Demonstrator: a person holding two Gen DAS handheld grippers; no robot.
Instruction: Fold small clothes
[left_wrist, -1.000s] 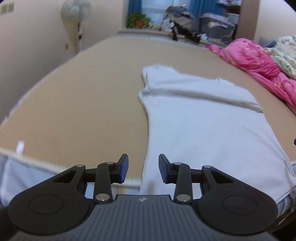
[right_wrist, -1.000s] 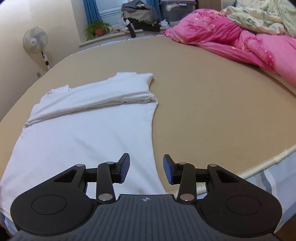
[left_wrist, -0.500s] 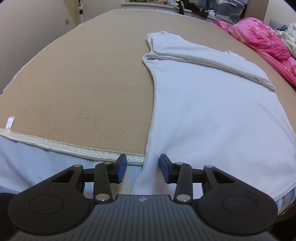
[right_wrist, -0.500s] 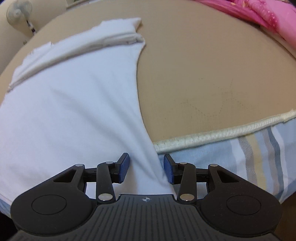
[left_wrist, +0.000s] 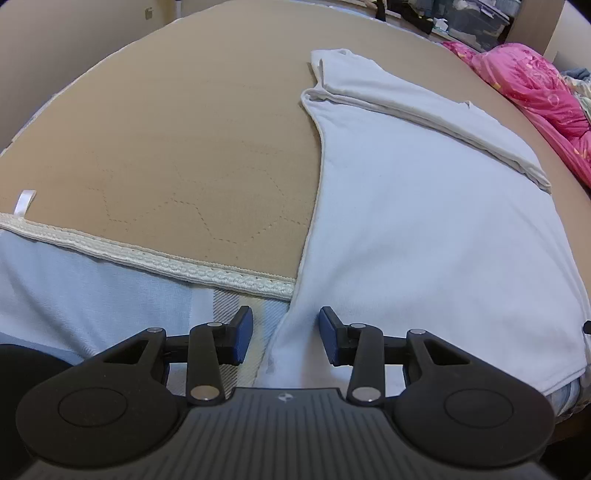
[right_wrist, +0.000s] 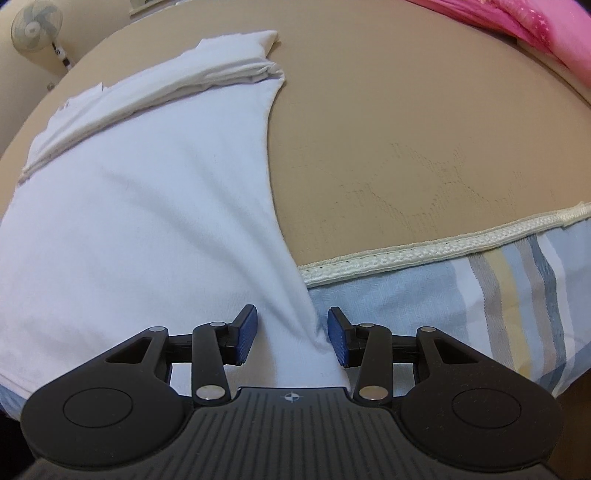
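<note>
Bed (left_wrist: 166, 140) with tan quilted cover, pale braided edging along near side. White garment (left_wrist: 424, 221) spread flat on it, far end already folded over in a band, near hem hanging over bed edge; long axis running away from both tools. Left tool (left_wrist: 286, 334) poised at near-left hem corner, right tool (right_wrist: 291, 334) at near-right corner (right_wrist: 317, 332), each equally close to its own corner. Jaws of both parted, cloth edge lying between blue pads, not yet pinched. Likely next: closing on both corners, lifting hem toward far fold.

Shirt (left_wrist: 424, 229) lies on mattress (left_wrist: 166, 147) (hem overhanging its near edge).
</note>
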